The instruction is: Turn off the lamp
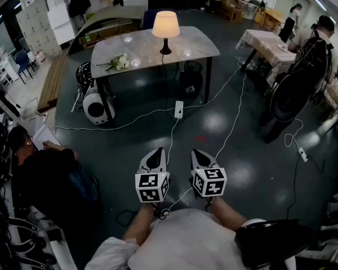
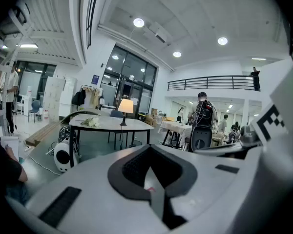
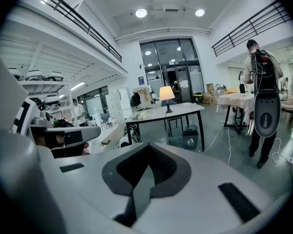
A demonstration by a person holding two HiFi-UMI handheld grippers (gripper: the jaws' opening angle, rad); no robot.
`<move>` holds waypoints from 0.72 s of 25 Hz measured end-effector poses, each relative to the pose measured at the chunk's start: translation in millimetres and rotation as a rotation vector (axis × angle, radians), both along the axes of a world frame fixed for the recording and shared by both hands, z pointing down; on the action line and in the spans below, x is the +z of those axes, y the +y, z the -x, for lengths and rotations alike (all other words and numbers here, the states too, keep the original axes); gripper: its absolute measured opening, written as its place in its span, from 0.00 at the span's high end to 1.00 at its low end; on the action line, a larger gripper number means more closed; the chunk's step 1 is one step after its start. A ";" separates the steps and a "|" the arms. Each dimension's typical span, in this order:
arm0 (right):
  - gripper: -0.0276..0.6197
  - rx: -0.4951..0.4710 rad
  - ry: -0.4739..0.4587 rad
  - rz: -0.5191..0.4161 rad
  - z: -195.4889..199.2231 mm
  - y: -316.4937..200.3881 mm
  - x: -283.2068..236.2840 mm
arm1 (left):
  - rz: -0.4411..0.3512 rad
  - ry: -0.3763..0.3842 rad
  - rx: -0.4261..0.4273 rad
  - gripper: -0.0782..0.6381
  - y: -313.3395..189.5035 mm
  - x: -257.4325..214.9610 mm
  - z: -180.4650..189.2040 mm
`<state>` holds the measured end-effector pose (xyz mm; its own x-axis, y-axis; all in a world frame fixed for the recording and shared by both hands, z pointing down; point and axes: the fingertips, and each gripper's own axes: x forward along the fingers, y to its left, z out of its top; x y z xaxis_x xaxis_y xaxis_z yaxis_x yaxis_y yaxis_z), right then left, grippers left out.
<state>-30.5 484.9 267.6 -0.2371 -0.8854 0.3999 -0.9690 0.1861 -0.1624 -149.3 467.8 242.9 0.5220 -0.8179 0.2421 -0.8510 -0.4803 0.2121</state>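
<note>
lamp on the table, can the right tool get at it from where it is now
Probably not from here: the right tool is held by the person's body, and the lit lamp stands on the table far across the floor. Just a power strip lies between; walking closer should do.

One lamp (image 1: 165,27), one marble-topped table (image 1: 205,48), one cloth-covered table (image 1: 259,38), one trash bin (image 3: 189,136) and one flower bunch (image 1: 119,62) were there. Grippers numbered two: left gripper (image 1: 155,152), right gripper (image 1: 198,152). Floor power strips numbered two: middle power strip (image 1: 178,109), right power strip (image 1: 302,154).
</note>
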 end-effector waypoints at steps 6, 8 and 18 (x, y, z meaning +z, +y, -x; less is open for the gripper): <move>0.96 -0.006 -0.002 -0.002 10.2 -14.6 1.1 | -0.002 0.000 0.002 0.88 -14.7 3.0 7.9; 0.96 -0.003 -0.004 -0.007 15.5 -19.0 0.4 | -0.001 -0.001 0.005 0.88 -18.4 3.8 12.1; 0.96 0.079 -0.030 0.035 17.8 -19.5 19.4 | 0.039 -0.010 0.027 0.88 -22.9 24.6 34.5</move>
